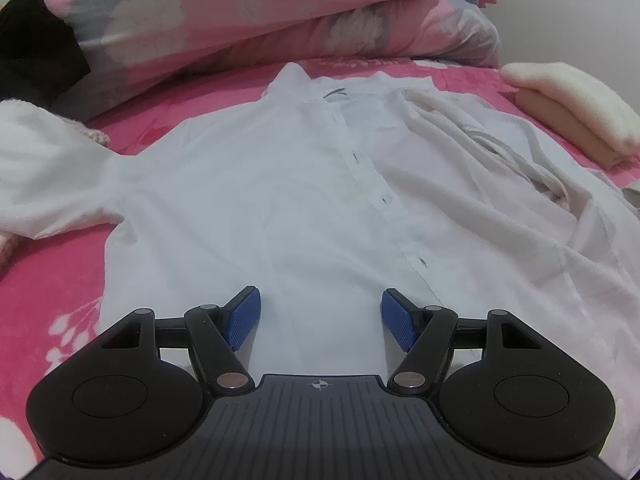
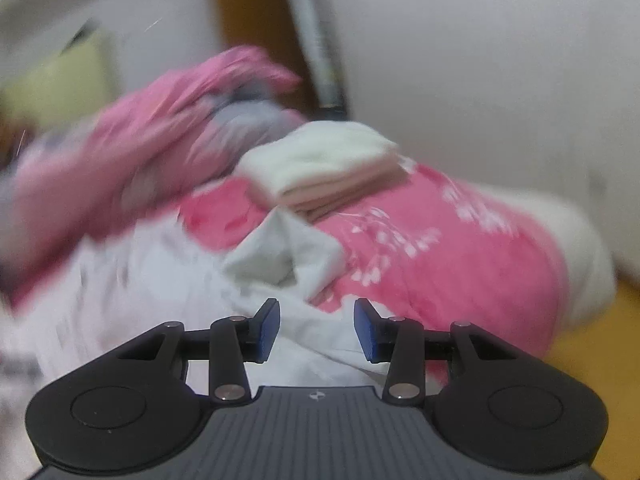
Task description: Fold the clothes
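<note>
A white button-up shirt [image 1: 280, 184] lies flat on the pink bed cover, collar at the far end, button placket running down its middle. Its right sleeve [image 1: 500, 160] is folded in over the body; the left sleeve [image 1: 48, 168] spreads out to the left. My left gripper [image 1: 320, 320] hovers open over the shirt's lower hem with nothing between its blue pads. The right wrist view is blurred. There my right gripper [image 2: 316, 330] is open above the shirt's right edge [image 2: 200, 292], near a raised cuff [image 2: 288, 256].
A pink floral quilt [image 1: 260, 12] is heaped behind the collar. Folded cream and tan clothes [image 1: 580, 108] [image 2: 320, 164] lie at the bed's far right. The pink bed cover [image 2: 460, 264] ends at the right, with a yellow floor [image 2: 600, 340] below. A dark item [image 1: 36, 48] sits far left.
</note>
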`<move>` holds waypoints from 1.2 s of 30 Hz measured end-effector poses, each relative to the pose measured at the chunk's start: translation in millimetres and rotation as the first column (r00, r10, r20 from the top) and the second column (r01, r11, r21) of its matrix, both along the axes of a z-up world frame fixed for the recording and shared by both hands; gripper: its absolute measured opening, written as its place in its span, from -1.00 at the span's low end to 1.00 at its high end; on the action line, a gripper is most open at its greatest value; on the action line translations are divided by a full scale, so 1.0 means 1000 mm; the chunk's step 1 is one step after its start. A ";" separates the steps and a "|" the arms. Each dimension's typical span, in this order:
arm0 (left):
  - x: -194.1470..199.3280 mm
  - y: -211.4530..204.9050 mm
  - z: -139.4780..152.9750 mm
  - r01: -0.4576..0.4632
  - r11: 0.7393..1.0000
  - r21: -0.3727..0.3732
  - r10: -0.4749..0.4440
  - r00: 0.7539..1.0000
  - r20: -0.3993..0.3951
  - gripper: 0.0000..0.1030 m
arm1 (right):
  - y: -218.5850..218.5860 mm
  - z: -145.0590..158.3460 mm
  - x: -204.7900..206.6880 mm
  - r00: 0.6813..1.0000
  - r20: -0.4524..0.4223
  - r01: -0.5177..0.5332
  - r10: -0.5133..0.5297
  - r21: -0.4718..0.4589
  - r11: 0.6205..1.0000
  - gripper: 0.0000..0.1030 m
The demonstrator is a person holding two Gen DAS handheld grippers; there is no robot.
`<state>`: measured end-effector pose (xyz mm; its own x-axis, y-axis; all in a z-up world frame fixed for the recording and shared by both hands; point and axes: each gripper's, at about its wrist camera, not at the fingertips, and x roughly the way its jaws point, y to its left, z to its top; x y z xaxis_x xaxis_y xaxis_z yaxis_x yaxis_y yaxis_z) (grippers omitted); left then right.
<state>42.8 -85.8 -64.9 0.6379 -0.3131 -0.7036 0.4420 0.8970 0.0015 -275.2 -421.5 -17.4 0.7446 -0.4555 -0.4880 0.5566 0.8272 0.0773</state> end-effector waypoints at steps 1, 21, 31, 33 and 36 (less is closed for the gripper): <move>0.000 0.000 0.001 -0.001 1.000 0.003 0.001 1.000 -0.001 0.31 | 0.009 -0.001 0.006 0.999 -0.036 -0.030 0.027 -0.076 0.997 -0.15; -0.014 -0.003 0.024 0.058 0.998 0.029 -0.058 0.998 0.015 0.32 | -0.002 -0.033 0.068 0.891 -0.403 -0.322 0.212 -0.230 0.918 -0.93; -0.015 -0.005 0.019 0.081 0.997 0.010 -0.081 0.997 -0.002 0.32 | -0.020 0.012 0.062 0.957 -0.149 -0.251 0.249 0.007 0.968 -0.97; -0.016 -0.005 0.016 0.083 0.996 0.008 -0.083 0.996 -0.012 0.32 | -0.024 0.022 0.060 0.958 -0.071 -0.271 0.279 0.098 0.957 -0.97; -0.017 -0.005 0.012 0.087 0.996 0.006 -0.087 0.996 -0.025 0.32 | -0.020 0.035 0.061 0.946 0.005 -0.319 0.323 0.163 0.934 -0.97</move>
<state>26.2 -91.0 -53.1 0.5910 -0.3615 -0.7212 0.5184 0.8551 -0.0037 -214.3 -441.4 17.3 0.8268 -0.1090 -0.5519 0.2665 0.9399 0.2136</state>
